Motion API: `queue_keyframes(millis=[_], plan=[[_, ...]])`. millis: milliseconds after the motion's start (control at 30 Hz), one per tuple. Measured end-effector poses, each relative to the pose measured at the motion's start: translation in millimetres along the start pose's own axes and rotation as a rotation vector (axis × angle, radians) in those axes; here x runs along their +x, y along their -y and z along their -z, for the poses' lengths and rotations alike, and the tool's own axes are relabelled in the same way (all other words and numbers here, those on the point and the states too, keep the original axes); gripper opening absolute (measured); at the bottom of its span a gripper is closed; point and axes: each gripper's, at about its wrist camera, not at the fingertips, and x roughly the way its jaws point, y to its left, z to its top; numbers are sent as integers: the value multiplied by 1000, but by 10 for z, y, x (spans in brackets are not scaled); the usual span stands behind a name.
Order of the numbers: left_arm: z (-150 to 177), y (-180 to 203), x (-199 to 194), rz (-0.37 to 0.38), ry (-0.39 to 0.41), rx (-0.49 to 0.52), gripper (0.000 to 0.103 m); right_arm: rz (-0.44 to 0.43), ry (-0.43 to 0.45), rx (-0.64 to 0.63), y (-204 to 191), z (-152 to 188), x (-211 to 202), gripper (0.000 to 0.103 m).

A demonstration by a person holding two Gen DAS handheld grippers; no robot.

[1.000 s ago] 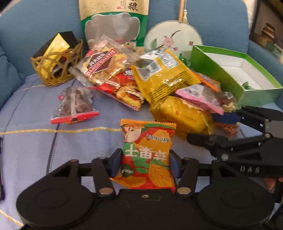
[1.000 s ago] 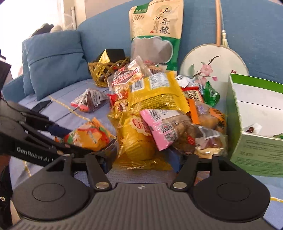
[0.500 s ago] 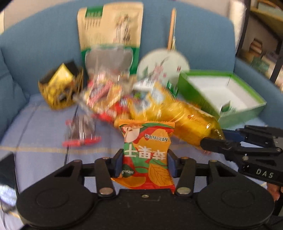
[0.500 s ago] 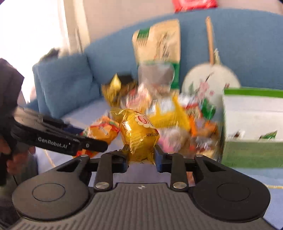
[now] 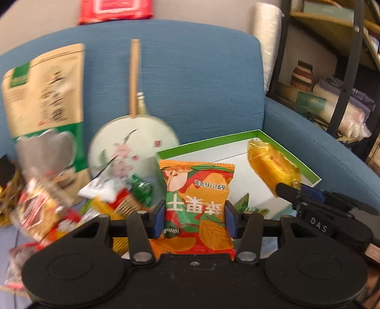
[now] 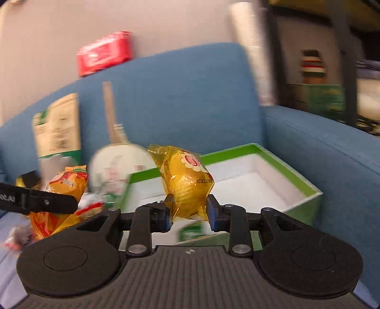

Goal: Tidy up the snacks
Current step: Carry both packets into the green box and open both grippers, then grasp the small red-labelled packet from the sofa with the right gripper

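My left gripper (image 5: 194, 219) is shut on an orange, red and green snack packet (image 5: 197, 204) and holds it up in front of the green box (image 5: 237, 140). My right gripper (image 6: 190, 211) is shut on a yellow wrapped snack (image 6: 182, 180) and holds it above the near side of the same white-lined green box (image 6: 296, 180). In the left wrist view the yellow snack (image 5: 270, 164) hangs over the box at the right. In the right wrist view the orange packet (image 6: 64, 190) shows at the left. The snack pile (image 5: 59, 204) lies to the left on the sofa seat.
A tall beige and green pouch (image 5: 47, 99) and a round painted fan (image 5: 133, 152) lean on the blue sofa back (image 5: 201, 83). A red pack (image 5: 114, 9) sits on top of the sofa back. A dark shelf unit (image 5: 344, 71) stands at the right.
Both grippers have lifted their snacks off the seat and swung right toward the green box. The right gripper closed on the yellow snack and raised it from the pile.
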Motion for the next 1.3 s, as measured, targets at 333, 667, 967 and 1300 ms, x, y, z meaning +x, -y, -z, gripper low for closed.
queue_keyframes(millis=[333, 667, 967, 1300], plan=[[-3, 246, 549, 18, -38, 17, 73, 88, -22, 10, 127, 68, 168, 53], [108, 190, 220, -44, 58, 48, 103, 127, 29, -185, -78, 164, 100, 103], [421, -294, -331, -236, 10, -39, 103, 41, -12, -84, -128, 214, -63, 103], [1082, -840, -738, -343, -114, -253, 103, -177, -219, -106, -743, 571, -439, 103]])
